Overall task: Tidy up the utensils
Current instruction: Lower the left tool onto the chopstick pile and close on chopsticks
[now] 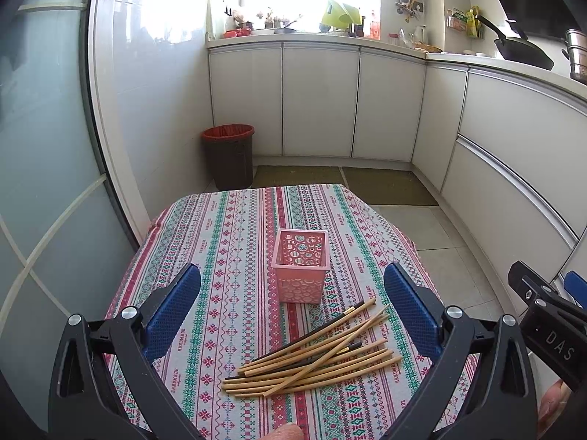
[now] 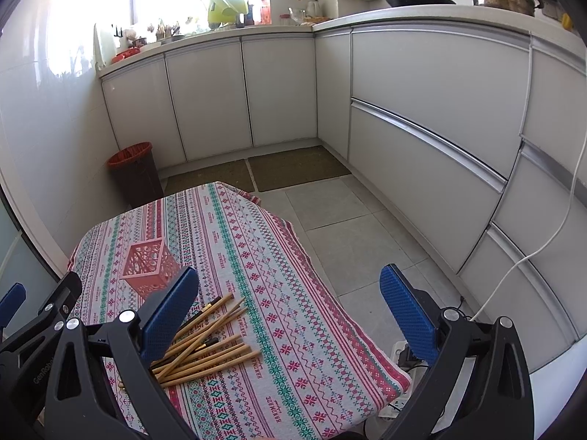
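Left gripper [image 1: 292, 293] gaped wide, nothing held. Chopsticks [image 1: 312, 355] lay in a loose pile between its jaws, nearer the right finger (mostly bamboo, a few dark). Beyond them, past the fingertips, stood the pink basket [image 1: 300, 266], upright on the tablecloth [image 1: 234, 242]. Right gripper [image 2: 290, 300] also wide, empty; pile beside its left finger, partly hidden. Bin [image 1: 228, 156] farthest.

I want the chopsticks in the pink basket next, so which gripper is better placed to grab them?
Left. The left gripper is open and frames the chopsticks and pink basket; the right gripper sits off toward the table's edge.
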